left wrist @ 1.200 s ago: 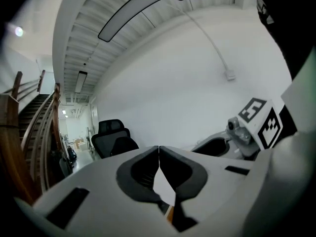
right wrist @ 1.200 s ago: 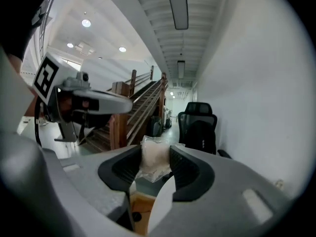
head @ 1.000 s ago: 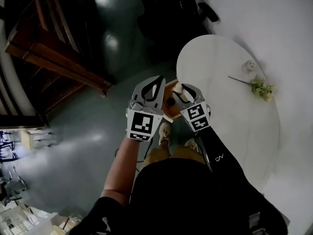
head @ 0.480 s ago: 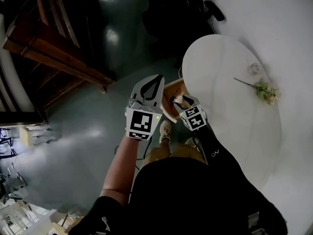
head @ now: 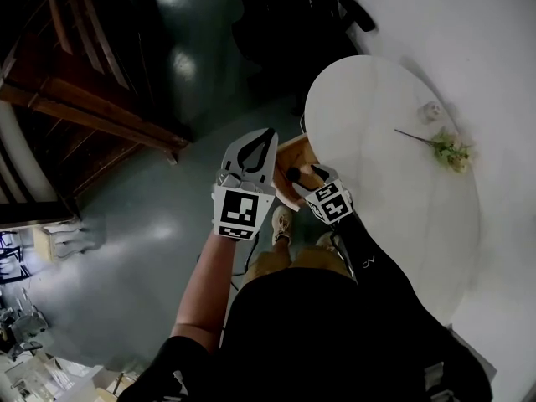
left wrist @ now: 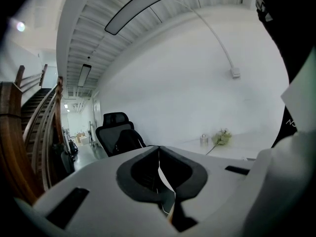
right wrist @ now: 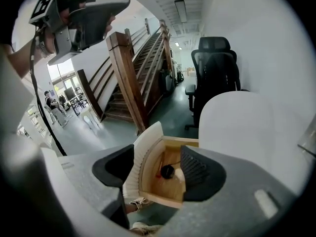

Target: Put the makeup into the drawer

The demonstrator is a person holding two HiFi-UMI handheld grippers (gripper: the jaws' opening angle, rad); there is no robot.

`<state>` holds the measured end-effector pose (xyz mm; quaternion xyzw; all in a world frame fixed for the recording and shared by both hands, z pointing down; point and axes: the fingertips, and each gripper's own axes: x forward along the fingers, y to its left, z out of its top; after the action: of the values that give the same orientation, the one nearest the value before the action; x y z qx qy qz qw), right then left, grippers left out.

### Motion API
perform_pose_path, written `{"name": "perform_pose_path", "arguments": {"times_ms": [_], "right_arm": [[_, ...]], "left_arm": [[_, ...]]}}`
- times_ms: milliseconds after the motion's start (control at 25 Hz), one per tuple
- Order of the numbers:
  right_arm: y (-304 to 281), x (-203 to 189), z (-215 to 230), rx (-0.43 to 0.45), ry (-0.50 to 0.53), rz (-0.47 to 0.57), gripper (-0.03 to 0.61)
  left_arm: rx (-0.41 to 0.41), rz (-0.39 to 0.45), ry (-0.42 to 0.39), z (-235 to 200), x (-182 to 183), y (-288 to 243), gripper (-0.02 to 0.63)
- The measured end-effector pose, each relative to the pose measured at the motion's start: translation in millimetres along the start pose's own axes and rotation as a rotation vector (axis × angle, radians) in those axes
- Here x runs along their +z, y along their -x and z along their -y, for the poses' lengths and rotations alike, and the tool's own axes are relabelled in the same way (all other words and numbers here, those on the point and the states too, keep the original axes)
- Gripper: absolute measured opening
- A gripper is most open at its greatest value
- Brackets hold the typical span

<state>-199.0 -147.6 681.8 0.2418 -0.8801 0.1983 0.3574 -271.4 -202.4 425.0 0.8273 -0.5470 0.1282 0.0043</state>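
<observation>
We look steeply down on a person standing at the edge of a round white table, a gripper in each hand, over an open drawer of pale wood that sticks out from under the table's rim. The makeup lies on the drawer's bare floor. It is a small, round, black piece, glossy on top and squat in shape. In the right gripper view the makeup rests about midway between the drawer's side walls and clear of its front edge, with a tiny red fleck just beside it that we cannot identify.

The right gripper hangs over the drawer, tilted down into it. Its jaws have just been opening and now stand wide. In its own view the right gripper frames the makeup between the white ribbed pad and the dark one, and neither pad touches it.

The left gripper is held just beside the drawer's outer edge. Its jaws are brought together, and we see nothing between them in the left gripper view.

Toward the table's far edge lie a flower sprig and a small jar. A black office chair and a wooden staircase stand beyond.
</observation>
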Motion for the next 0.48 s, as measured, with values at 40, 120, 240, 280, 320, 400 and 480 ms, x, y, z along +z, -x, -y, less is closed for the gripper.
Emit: {"name": "perform_pose_path", "arguments": {"times_ms": [40, 120, 240, 280, 320, 400, 480], "right_arm": [[1.0, -0.3, -0.5, 0.004, -0.008, -0.001, 0.278], [2.7, -3.2, 0.9, 0.002, -0.015, -0.004, 0.278], [4.6, -7.6, 8.0, -0.014, -0.021, -0.004, 0.278], [5.6, -7.8, 9.8, -0.018, -0.023, -0.001, 0.278], [6.6, -7.5, 11.2, -0.021, -0.025, 0.003, 0.278], [9.2, -5.6, 13.8, -0.031, -0.022, 0.016, 0.278], [14.1, 2.3, 16.7, -0.049, -0.013, 0.047, 0.278]], "left_arm": [[0.0, 0.0, 0.001, 0.0, -0.2, -0.6, 0.009], [-0.002, -0.002, 0.004, 0.7, -0.5, -1.6, 0.009], [-0.008, -0.003, 0.003, 2.8, -1.0, -4.8, 0.009], [-0.011, -0.005, 0.003, 3.6, -1.4, -6.4, 0.011], [-0.013, -0.007, 0.002, 4.4, -2.2, -7.9, 0.009], [-0.016, -0.013, 0.005, 5.9, -4.6, -10.3, 0.011], [-0.02, -0.016, 0.006, 6.4, -5.6, -11.9, 0.009]]}}
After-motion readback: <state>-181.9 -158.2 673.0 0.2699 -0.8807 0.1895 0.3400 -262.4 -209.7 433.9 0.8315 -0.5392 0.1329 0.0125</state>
